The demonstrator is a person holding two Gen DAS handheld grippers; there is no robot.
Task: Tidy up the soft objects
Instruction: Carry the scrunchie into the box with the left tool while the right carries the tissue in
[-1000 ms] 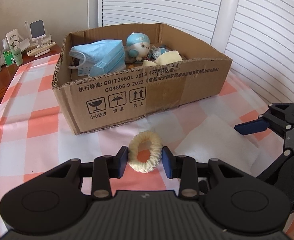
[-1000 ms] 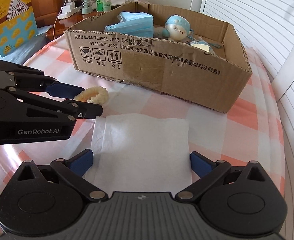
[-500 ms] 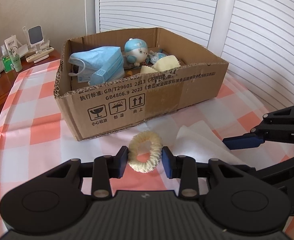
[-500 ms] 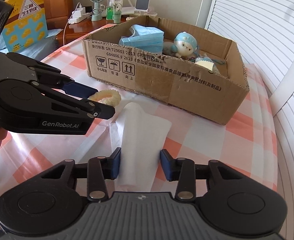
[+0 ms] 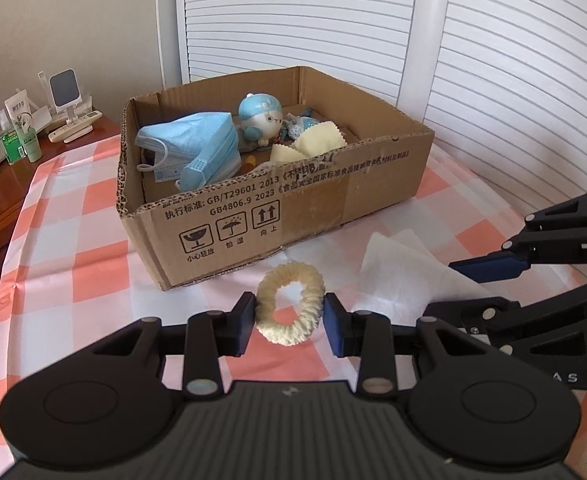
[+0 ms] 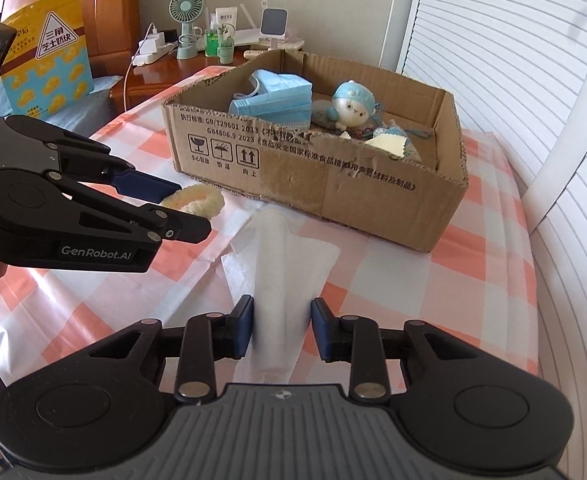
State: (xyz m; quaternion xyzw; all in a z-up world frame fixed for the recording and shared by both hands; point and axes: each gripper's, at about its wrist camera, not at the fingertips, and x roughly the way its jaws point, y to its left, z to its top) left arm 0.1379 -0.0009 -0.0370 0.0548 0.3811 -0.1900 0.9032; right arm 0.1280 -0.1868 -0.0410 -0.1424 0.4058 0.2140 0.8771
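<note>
My left gripper (image 5: pixel 290 317) is shut on a cream fluffy scrunchie (image 5: pixel 309 284) and holds it above the checked cloth, in front of the cardboard box (image 5: pixel 333 196). The scrunchie also shows in the right wrist view (image 6: pixel 197 204). My right gripper (image 6: pixel 280 328) is shut on a white tissue (image 6: pixel 281 256), bunched and lifted between its pads; the tissue's far end still trails on the cloth. The tissue shows in the left wrist view (image 5: pixel 405 276). The box (image 6: pixel 373 196) holds blue face masks (image 5: pixel 197 148), a blue-capped doll (image 5: pixel 259 120) and pale yellow cloths (image 5: pixel 313 146).
A pink and white checked cloth (image 5: pixel 73 264) covers the table. A wooden side table at the left carries a small fan (image 6: pixel 187 20), bottles (image 5: pixel 17 144) and a phone stand (image 5: pixel 66 92). A yellow snack bag (image 6: pixel 45 56) stands at the far left. White shutters (image 5: pixel 493 60) run behind.
My right gripper closed on the tissue and raised it off the cloth. Both grippers rose and drew back, so the box looks farther and its inside shows more.
</note>
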